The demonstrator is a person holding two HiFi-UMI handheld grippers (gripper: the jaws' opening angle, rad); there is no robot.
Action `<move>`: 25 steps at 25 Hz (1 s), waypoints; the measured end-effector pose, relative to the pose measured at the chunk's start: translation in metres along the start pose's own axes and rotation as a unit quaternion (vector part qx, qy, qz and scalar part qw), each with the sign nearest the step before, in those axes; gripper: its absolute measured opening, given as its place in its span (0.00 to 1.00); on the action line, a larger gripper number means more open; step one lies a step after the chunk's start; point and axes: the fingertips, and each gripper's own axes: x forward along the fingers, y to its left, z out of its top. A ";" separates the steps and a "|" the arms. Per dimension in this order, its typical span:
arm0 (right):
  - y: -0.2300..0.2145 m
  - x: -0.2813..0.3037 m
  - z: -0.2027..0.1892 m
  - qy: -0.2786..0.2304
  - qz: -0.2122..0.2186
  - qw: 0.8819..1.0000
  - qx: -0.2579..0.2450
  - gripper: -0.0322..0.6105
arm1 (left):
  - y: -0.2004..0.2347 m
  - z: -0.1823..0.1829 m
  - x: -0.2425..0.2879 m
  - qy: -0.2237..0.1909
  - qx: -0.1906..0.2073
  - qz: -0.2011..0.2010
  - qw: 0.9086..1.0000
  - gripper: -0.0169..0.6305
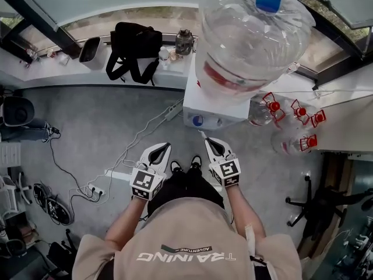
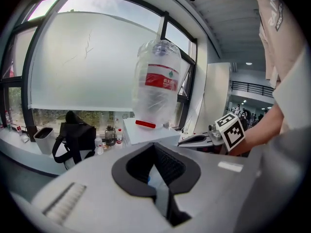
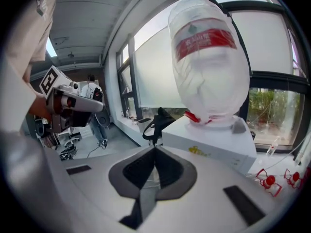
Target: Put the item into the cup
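Left tongs (image 1: 165, 149), right tongs (image 1: 208, 140), closed, before bottle-topped water dispenser (image 1: 210, 107)

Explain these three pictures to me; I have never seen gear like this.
No robot here: a person holds the left hand-held gripper and the right hand-held gripper, one per hand. The head view looks down from a camera on the person's head. Each gripper view comes from a camera riding on that gripper, looking along its jaws. Both pairs of jaws are together, with nothing clearly between them. Ahead stands a white water dispenser with an upturned bottle; a black bag lies on the ledge.
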 end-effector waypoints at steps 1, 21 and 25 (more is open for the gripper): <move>-0.003 0.005 -0.006 0.006 0.002 1.000 0.002 0.07 | -0.001 -0.004 0.003 0.003 -0.005 0.003 1.000 0.04; -0.063 0.142 -0.168 0.050 -0.031 0.998 0.029 0.07 | 0.020 -0.148 0.062 0.049 -0.055 0.013 0.997 0.04; -0.074 0.158 -0.189 0.041 -0.050 0.997 0.035 0.07 | 0.019 -0.180 0.058 0.067 -0.068 0.011 0.995 0.04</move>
